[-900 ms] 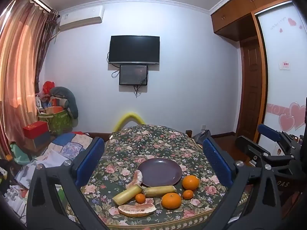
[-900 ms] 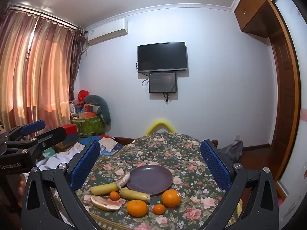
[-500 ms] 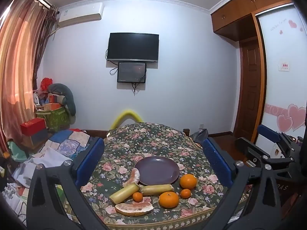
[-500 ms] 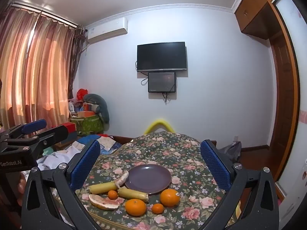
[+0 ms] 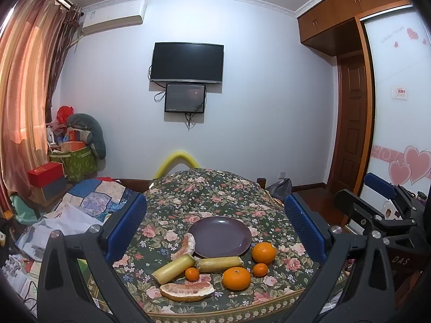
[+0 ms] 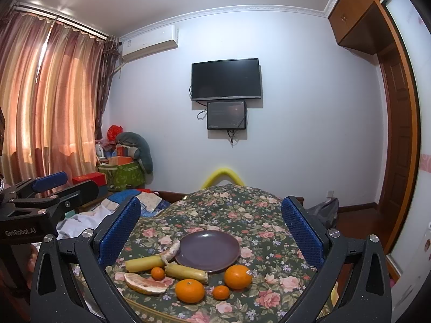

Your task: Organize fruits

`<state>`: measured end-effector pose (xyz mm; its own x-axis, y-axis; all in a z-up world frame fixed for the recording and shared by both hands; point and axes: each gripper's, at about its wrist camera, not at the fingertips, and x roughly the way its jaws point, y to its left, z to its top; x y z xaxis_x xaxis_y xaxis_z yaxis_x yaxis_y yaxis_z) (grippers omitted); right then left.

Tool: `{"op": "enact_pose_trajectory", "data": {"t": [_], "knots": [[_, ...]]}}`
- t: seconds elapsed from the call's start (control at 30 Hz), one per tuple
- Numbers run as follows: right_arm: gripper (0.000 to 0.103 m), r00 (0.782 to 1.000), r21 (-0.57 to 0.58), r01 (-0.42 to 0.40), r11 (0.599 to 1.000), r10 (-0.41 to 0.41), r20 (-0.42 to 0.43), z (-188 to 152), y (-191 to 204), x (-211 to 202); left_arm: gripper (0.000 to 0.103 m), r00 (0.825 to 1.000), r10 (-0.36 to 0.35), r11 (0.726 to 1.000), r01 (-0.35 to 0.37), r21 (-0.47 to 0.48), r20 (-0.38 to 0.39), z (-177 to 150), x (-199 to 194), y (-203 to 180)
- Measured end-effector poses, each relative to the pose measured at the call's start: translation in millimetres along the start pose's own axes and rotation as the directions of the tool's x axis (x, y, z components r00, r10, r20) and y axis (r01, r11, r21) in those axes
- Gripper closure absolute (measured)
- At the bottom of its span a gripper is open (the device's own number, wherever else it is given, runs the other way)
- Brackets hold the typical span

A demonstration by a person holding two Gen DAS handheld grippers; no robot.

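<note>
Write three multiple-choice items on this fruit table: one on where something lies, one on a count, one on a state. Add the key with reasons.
1. Where does the cut pomelo wedge lie relative to the purple plate?
A. On the plate
B. On the tablecloth, nearer the camera than the plate
C. Behind the plate, toward the wall

2. How many orange citrus fruits, large and small together, are on the table?
A. Two
B. Four
C. Six

3. What is the state of the left claw and right claw?
A. Both open and empty
B. Left shut on an orange
C. Right shut on the plate

Key: 1 B, since the wedge sits at the near table edge, apart from the plate. 2 B, since two large oranges and two small ones show. 3 A, since both pairs of blue pads stand wide apart with nothing between them.
</note>
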<state>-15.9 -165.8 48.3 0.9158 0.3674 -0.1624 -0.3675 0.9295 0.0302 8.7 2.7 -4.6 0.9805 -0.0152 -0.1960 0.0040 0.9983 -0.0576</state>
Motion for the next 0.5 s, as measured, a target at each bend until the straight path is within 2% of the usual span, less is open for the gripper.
{"op": "enact_pose_trajectory", "data": {"t": [0.5], "knots": [[0.0, 1.0, 0.015, -0.002, 1.0, 0.002, 0.01, 2.6, -2.6, -2.8, 0.0, 1.0, -0.005, 1.0, 0.005, 0.001, -0.001, -0.9, 0.7, 1.6]]}}
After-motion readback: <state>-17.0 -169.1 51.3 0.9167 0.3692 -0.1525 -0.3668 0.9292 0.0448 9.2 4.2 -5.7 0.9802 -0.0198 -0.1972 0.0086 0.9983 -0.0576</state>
